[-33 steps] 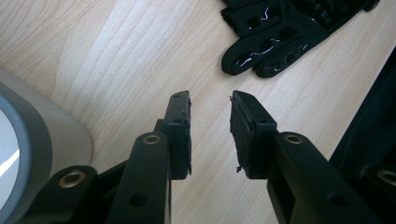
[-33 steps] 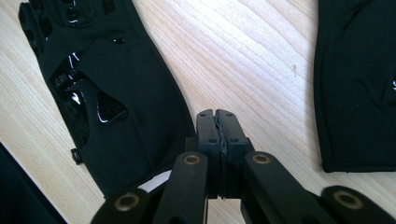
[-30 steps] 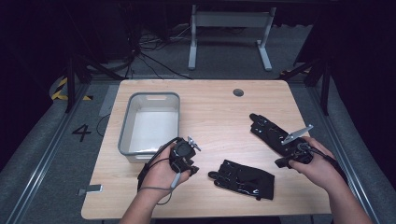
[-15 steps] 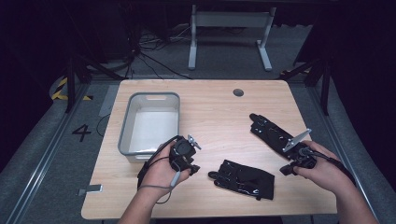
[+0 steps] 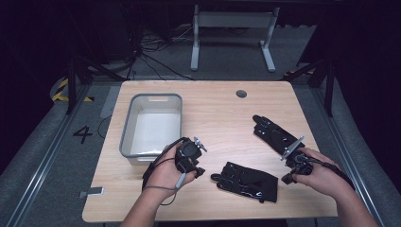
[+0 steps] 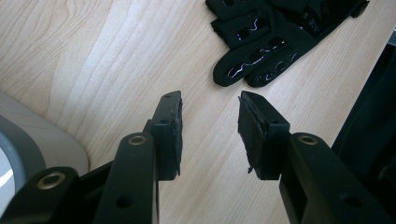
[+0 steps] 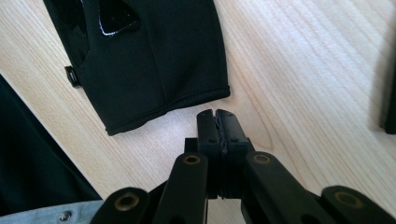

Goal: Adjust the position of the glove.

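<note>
Two black gloves lie on the wooden table (image 5: 217, 109). The near glove (image 5: 246, 181) lies flat between my hands, and the far glove (image 5: 274, 135) lies at the right. My left gripper (image 5: 195, 165) sits left of the near glove; its jaws have just been opening. In the left gripper view this gripper (image 6: 210, 100) is open with bare wood between the pads, the glove's fingertips (image 6: 261, 56) a short way ahead. My right gripper (image 5: 287, 177) is shut on nothing. In the right gripper view it (image 7: 216, 114) points at the near glove's cuff (image 7: 154, 60), just short of the hem.
A grey plastic bin (image 5: 156, 96) stands at the table's left, its corner (image 6: 28, 140) close beside my left gripper. A round cable hole (image 5: 241, 93) sits near the far edge. The far glove's edge (image 7: 390, 107) shows at the right.
My right hand has slid a little toward the table's near edge, closer to the near glove's cuff. The left hand has stayed in place.
</note>
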Demonstrator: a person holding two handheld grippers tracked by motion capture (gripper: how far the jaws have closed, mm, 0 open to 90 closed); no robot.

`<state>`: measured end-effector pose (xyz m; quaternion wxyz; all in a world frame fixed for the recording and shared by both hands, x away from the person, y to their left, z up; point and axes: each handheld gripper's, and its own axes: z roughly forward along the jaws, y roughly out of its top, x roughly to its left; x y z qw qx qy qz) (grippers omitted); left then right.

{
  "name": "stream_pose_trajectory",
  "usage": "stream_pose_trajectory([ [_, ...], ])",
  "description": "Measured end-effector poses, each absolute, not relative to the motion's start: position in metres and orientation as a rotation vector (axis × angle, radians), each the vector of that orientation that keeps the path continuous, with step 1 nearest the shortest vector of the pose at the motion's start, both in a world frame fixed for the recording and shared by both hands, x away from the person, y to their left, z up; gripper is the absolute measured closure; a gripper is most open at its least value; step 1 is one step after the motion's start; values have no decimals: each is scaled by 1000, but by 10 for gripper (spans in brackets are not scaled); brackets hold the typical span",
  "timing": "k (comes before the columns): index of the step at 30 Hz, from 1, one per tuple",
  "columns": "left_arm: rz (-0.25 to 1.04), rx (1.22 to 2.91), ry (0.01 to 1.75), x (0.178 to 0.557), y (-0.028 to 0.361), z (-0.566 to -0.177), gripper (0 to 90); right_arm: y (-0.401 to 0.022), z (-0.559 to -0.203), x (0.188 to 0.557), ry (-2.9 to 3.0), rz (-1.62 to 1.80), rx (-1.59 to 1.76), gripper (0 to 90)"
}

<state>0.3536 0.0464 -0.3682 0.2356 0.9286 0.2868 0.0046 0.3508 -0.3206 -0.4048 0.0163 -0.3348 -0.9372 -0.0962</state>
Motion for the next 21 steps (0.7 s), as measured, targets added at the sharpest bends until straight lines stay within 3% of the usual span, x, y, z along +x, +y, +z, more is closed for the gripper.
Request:
stream_pose_trajectory([
  [21, 15, 2550, 805, 349, 46, -371, 576, -309, -424, 361, -2920, -205, -1012, 898],
])
